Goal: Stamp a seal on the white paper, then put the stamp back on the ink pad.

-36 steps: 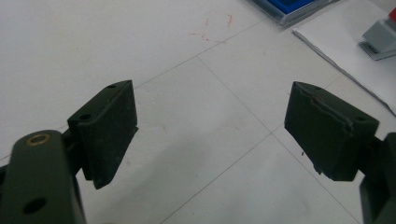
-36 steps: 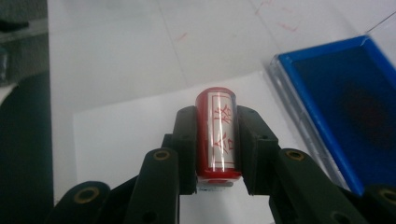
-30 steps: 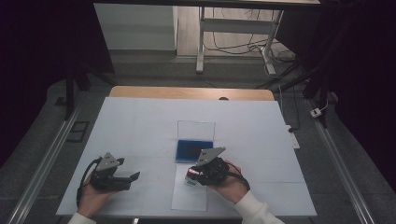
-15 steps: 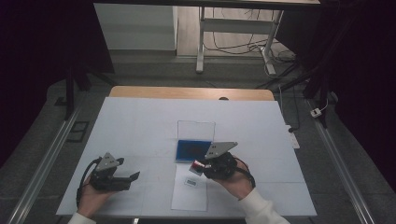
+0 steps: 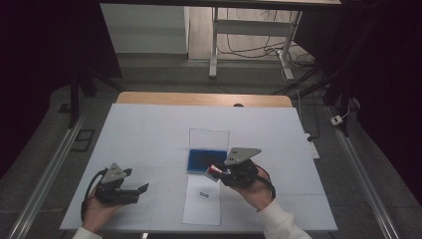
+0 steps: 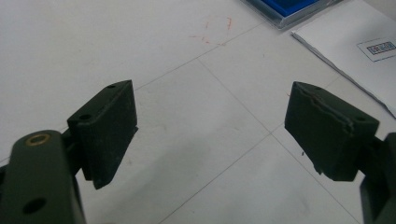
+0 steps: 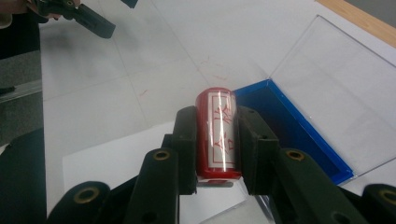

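Bench (image 5: 149,129): white-covered top across the middle of the high view, wooden edge along its far side.

Sheet of paper (image 5: 201,201): lies flat at lower centre of the high view, bearing a small printed label (image 5: 203,194).

Blue ink pad case (image 5: 201,160): sits just above the sheet, at centre of frame, its clear lid (image 5: 209,137) swung open toward the far side; in the right gripper view it lies right of centre, blue tray open.

Left claw (image 5: 144,188): lower left of the high view, held just over the bench; jaws spread wide with nothing between them.

Right claw (image 5: 214,172): lower centre-right, clenched on the red stamp.

Red stamp (image 7: 218,133): cylinder with a white, red-marked label, pinched between both pads, held off the bench beside the case's near right corner.
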Demonstrator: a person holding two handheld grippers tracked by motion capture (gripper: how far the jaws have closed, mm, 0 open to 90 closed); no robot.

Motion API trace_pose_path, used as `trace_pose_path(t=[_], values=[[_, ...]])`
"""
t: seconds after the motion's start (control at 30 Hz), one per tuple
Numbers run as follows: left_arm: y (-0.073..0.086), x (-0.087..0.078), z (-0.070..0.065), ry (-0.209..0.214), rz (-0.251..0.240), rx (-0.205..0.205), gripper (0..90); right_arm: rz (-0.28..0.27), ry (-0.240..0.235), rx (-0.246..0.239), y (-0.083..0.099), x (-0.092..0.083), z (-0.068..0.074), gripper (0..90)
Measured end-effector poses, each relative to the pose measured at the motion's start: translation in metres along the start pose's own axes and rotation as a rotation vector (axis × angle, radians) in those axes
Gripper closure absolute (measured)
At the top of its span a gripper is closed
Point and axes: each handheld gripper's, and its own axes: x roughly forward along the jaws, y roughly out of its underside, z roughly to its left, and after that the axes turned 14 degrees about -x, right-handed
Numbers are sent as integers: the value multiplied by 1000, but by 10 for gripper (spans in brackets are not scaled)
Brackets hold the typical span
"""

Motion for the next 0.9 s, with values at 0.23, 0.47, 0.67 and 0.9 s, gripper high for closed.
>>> trace_pose_path(t=[0.23, 0.47, 0.67, 0.9], values=[[0, 0, 0, -2, 0, -1, 170, -3, 26, 4, -1, -2, -5, 701], [0, 0, 1, -2, 1, 2, 171, 13, 57, 9, -1, 5, -17, 701], [0, 1, 1, -1, 2, -1, 170, 32, 82, 17, -1, 12, -27, 701], [0, 1, 2, -3, 4, -3, 171, 52, 94, 27, 1, 18, -39, 700]])
